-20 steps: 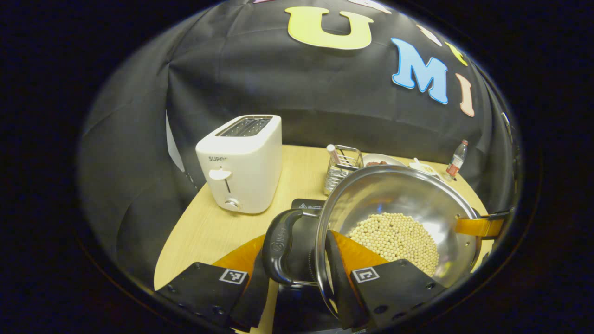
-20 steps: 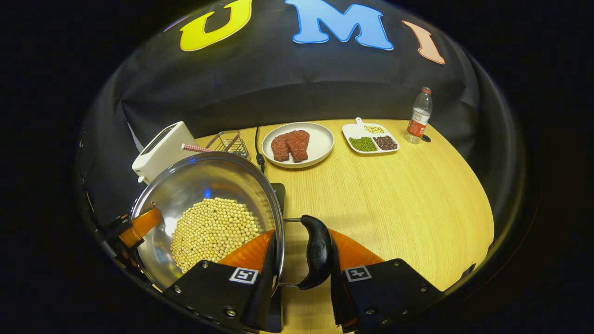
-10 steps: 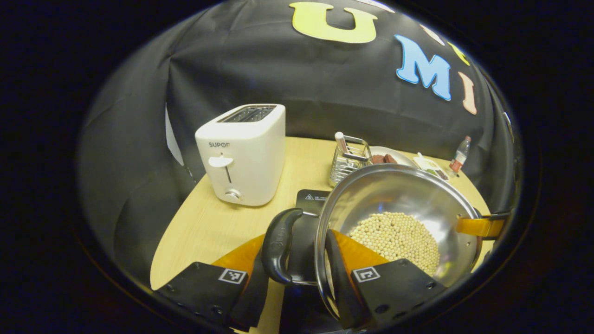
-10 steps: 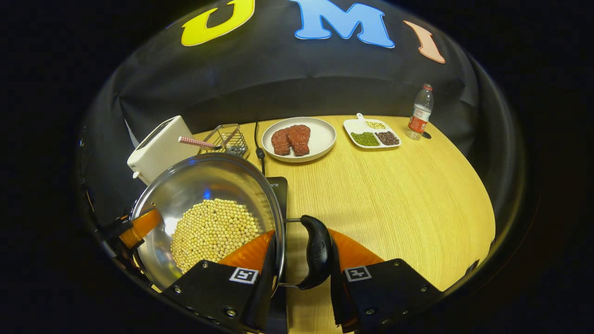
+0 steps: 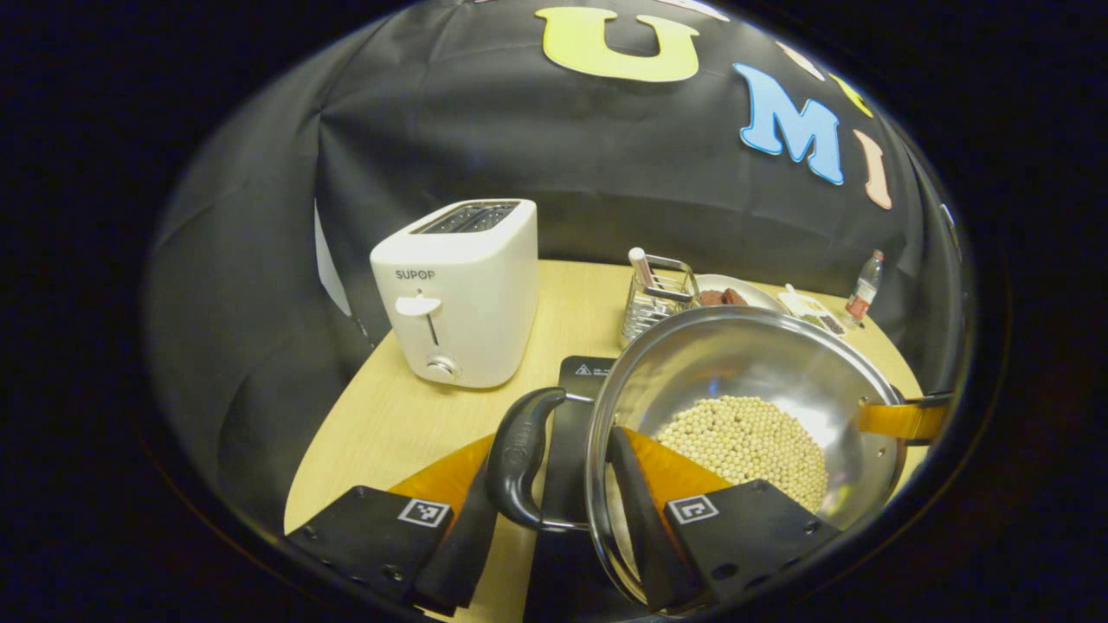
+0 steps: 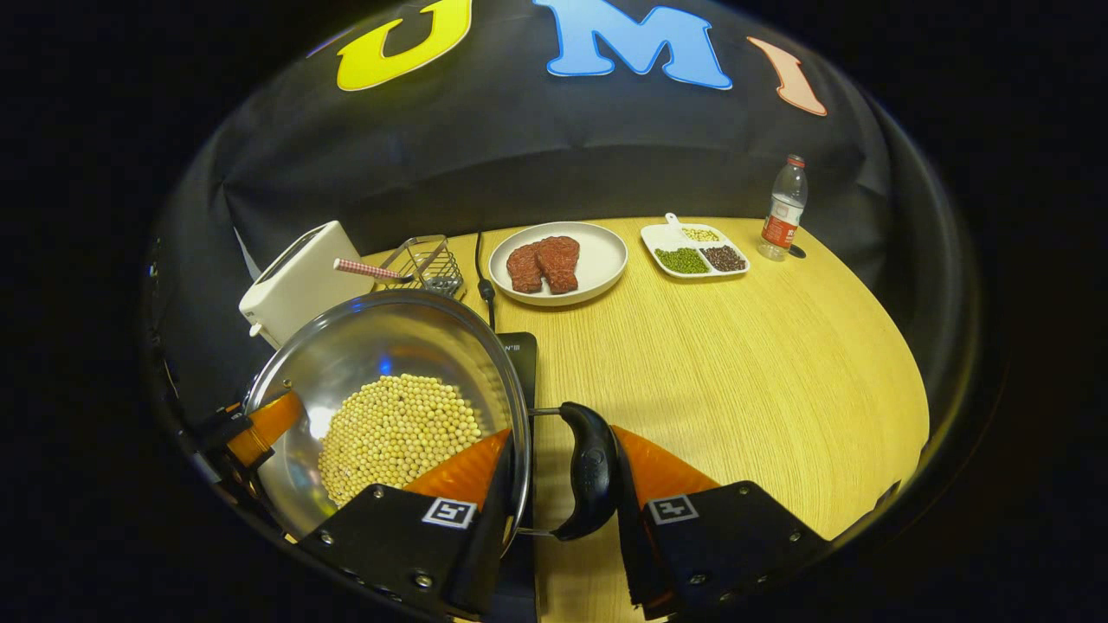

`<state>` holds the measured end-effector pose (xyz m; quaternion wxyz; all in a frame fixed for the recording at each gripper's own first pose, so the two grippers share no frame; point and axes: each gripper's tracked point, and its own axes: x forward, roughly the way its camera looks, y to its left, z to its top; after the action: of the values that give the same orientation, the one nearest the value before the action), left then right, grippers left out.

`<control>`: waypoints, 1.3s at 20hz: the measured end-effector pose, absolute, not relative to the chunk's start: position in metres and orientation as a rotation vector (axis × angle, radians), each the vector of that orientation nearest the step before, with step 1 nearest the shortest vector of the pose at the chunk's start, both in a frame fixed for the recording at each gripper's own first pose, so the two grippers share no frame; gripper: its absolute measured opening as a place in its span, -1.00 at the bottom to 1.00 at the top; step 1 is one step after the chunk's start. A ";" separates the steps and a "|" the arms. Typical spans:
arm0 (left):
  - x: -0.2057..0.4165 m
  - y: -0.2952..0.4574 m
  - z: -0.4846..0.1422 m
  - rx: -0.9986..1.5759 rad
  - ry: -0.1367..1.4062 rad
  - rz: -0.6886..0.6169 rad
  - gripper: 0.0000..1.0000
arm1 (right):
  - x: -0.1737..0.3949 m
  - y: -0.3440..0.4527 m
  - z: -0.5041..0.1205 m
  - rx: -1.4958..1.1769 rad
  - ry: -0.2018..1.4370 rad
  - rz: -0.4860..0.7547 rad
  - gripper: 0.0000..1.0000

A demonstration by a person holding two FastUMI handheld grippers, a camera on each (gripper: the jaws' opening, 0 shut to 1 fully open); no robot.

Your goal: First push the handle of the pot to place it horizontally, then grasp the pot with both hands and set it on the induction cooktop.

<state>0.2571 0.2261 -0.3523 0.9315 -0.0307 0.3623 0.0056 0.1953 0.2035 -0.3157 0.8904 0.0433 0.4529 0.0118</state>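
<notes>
Steel is what sits nearest in both views: the pot [image 5: 744,407], its floor covered with pale beans [image 5: 744,437], is held between the two grippers. In the left gripper view, the left gripper [image 5: 554,484] is seen closed on the pot's left handle [image 5: 519,459], one finger outside the black loop and the other inside the rim, at about 6 o'clock. In the right gripper view, the right gripper [image 6: 558,480] is likewise clamped on the right handle [image 6: 590,467], one finger inside the rim by the beans and the other outside the loop. Both handles are judged to be gripped so that the loaded pot stays level and the beans are not spilled. Each gripper is pointed forward and slightly downward, the pair facing each other across the pot. Directly beneath the pot, the dark induction cooktop [image 6: 519,355] is glimpsed; whether the base is already resting on it cannot be told. Farther off in the right gripper view, a wire rack [image 6: 424,264] and a white toaster [image 6: 294,281] are found near 10 o'clock, a plate of meat [image 6: 558,260] near 12, and a divided dish [image 6: 695,251] and a bottle [image 6: 783,208] towards 1 o'clock on the wooden table [image 6: 762,372].
</notes>
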 end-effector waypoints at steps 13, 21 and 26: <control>0.256 0.189 -0.182 0.038 0.346 0.083 0.97 | 0.200 0.148 -0.203 0.052 0.624 0.064 0.94; 0.195 0.071 -0.089 -0.008 0.201 0.058 1.00 | 0.145 0.038 -0.121 -0.033 0.446 0.067 0.94; 0.142 -0.007 -0.046 -0.023 0.140 0.020 1.00 | 0.096 -0.023 -0.081 -0.033 0.345 0.053 0.94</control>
<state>0.1420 -0.0066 -0.0461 0.9974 -0.0114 0.0700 0.0101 0.0960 -0.0229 -0.0811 0.9847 -0.0164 0.1715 0.0264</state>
